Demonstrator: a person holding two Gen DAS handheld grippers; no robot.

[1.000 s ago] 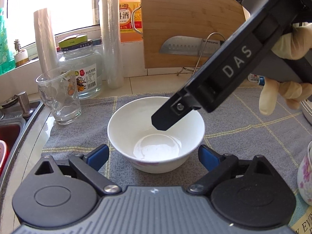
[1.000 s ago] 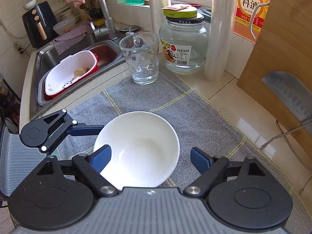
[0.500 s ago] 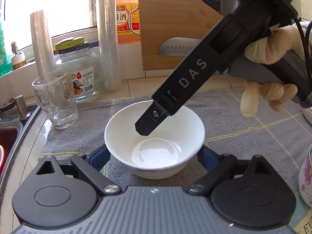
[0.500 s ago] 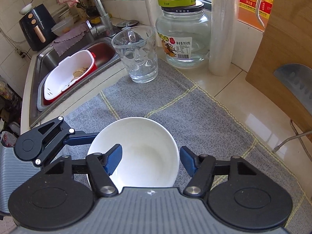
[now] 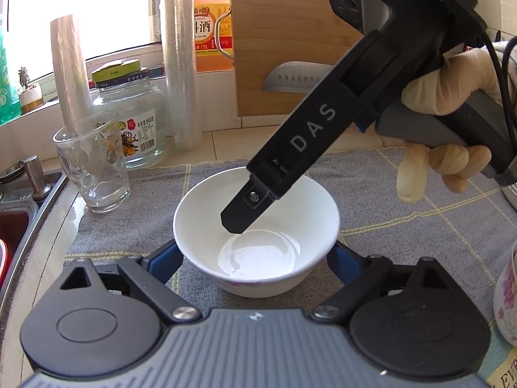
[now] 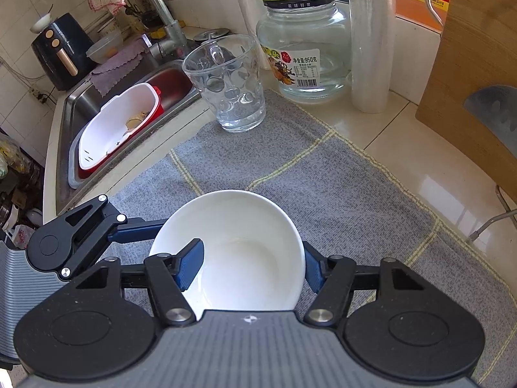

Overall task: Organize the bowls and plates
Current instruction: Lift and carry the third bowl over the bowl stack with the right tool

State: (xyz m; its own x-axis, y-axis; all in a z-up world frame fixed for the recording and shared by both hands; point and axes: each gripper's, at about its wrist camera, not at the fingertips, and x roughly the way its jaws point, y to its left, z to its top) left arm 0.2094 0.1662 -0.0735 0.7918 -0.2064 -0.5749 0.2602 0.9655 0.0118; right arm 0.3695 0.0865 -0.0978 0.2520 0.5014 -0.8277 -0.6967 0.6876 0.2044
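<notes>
White bowl upright on the grey cloth over the tabletop, glass mug at its 12 o'clock. Right tool just clamped on the bowl's wall, one finger inside, one outside. Left tool spread wide astride the bowl's base, pad contact unclear.

Home kitchen, no doubt: steel sink with a faucet off left of my tongs, cutting board and cleaver ahead, air fryer far left.
</notes>
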